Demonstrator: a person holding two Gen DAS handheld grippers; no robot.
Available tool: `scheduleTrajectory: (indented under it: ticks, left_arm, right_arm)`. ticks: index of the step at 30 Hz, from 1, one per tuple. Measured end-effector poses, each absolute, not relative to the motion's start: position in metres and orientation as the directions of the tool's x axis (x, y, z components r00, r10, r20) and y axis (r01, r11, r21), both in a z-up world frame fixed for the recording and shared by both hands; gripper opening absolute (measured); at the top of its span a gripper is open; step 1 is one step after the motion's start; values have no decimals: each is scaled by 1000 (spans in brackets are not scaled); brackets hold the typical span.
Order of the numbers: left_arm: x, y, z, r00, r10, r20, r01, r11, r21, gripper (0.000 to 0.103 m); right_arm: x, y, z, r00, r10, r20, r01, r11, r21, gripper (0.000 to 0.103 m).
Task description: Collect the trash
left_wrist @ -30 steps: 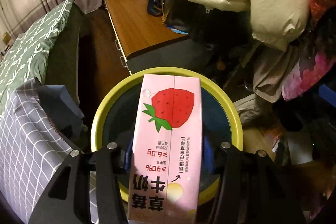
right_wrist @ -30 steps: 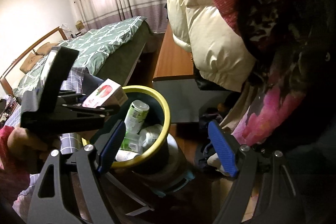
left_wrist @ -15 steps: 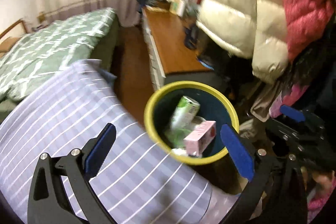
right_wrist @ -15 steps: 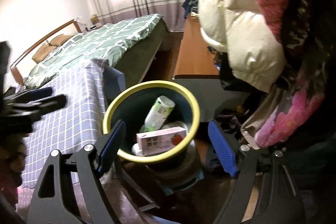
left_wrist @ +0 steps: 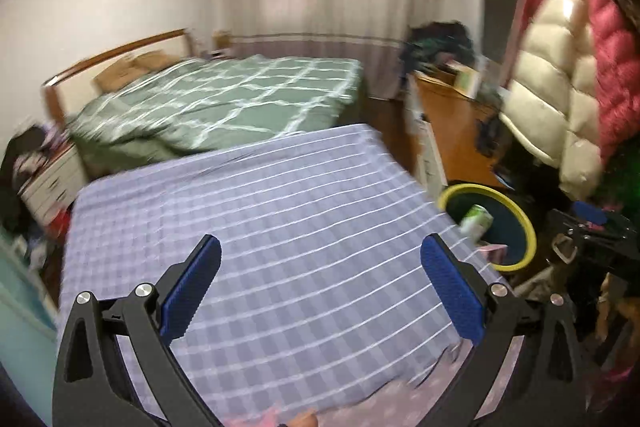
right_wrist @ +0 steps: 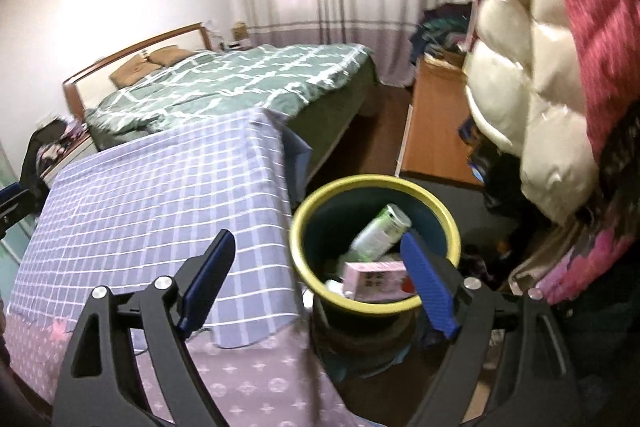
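Observation:
A dark bin with a yellow rim [right_wrist: 308, 259] stands on the floor beside the table. A pink strawberry milk carton [right_wrist: 372, 281] and a green-white can [right_wrist: 378, 233] lie inside it. My right gripper [right_wrist: 316, 275] is open and empty, just above the bin's near side. My left gripper [left_wrist: 320, 283] is open and empty over the checked tablecloth [left_wrist: 280, 227]. In the left wrist view the bin [left_wrist: 520, 223] sits at the far right with the can [left_wrist: 476, 221] and a corner of the carton [left_wrist: 496, 249] showing.
A bed with a green quilt [right_wrist: 240, 83] lies behind the table. A wooden desk [right_wrist: 436, 131] stands behind the bin. Puffy jackets [right_wrist: 532, 87] hang at the right. A pink patterned cloth [right_wrist: 248, 383] covers the table's near edge.
My left gripper let go of the milk carton, which now lies in the bin. The left gripper then swung left, back over the table. The right gripper drew back a little.

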State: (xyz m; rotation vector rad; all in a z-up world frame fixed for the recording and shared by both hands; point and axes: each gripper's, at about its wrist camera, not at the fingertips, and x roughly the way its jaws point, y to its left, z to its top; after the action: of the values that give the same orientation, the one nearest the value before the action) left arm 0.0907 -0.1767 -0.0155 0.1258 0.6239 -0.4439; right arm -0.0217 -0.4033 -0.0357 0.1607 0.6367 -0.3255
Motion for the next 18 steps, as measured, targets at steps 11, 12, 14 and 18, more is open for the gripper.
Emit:
scheduleTrajectory:
  ticks: [11,12,14,18]
  left_arm:
    - [36,-57,-26,796,-182,-577,194,980,-42,98]
    - [31,-52,-27,802,-173,-571,181,983,-44,98]
    - [25,-48,-28,810,-157,-564,163,986,-40,98]
    - [9,-45,-20,834,-140,-534,149,988,-26,98]
  right_arm:
    - [-33,-343,-18,804,-175,-568,236,971,35,88]
    - [-37,-341,-18,807,-174,-564,235,971,36,89]
    - [-44,-338,-18,812,-166,-560,228,973,42,89]
    - [-55,-335,-17,819,-169,-548,229,973,42,90]
